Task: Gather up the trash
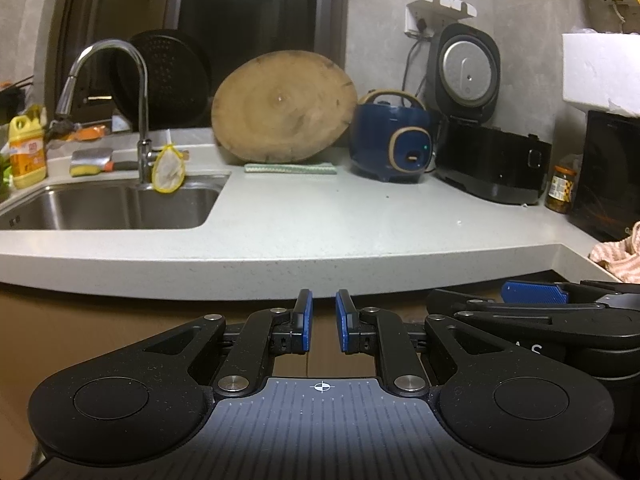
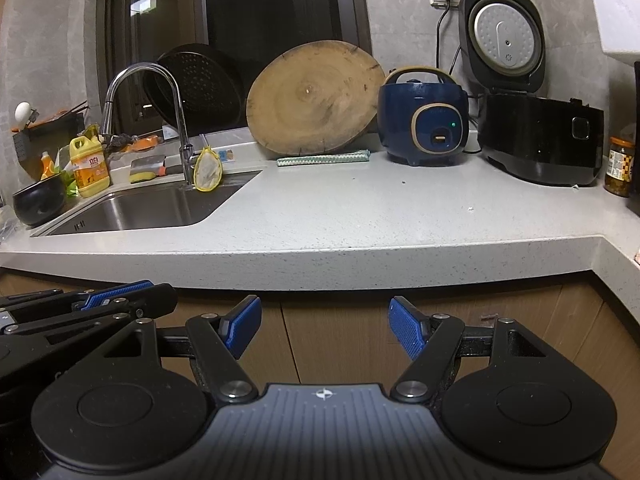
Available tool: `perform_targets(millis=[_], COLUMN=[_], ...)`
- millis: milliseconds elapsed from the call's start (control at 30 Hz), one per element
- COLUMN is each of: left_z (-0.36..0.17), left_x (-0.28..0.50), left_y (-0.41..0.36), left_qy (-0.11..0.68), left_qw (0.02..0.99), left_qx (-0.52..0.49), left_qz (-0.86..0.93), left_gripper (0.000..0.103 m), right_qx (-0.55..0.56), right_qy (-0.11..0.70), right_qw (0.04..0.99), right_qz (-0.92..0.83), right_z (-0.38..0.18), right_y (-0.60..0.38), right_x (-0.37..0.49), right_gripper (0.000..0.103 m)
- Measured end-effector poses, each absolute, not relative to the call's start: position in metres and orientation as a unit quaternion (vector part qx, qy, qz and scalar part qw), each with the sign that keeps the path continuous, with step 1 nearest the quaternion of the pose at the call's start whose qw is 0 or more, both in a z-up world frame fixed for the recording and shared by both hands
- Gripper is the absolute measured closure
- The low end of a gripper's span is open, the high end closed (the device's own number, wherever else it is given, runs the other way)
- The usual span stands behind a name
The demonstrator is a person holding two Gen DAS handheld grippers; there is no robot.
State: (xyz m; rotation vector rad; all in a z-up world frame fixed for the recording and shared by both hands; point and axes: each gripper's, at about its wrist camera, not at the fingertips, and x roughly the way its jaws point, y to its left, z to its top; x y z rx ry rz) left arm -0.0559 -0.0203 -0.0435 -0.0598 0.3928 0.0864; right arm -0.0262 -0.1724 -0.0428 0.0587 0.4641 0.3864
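Left gripper (image 1: pixel 323 320) and right gripper (image 2: pixel 325 328), level below the bench (image 2: pixel 360 232) edge; the left's jaws nearly closed on nothing, the right's wide and empty. Two rice cookers, one round chopping board (image 2: pixel 312 98), one sink (image 2: pixel 152 208). Trash: tiny scrap (image 2: pixel 470 209) mid-bench.
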Motion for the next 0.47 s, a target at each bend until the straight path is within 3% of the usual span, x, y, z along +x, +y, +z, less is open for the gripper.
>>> perform_targets(millis=[467], left_z=[-0.054], left_x=[0.008], left_y=[0.014], left_qy=[0.228], left_qw=[0.972], left_qx=[-0.050], left_qz=[0.024], left_gripper=[0.086], right_qx=[0.025], right_qy=[0.253], right_qw=[0.951], right_qz=[0.177], right_z=[-0.050], right_y=[-0.157], right_x=[0.033], right_gripper=[0.030])
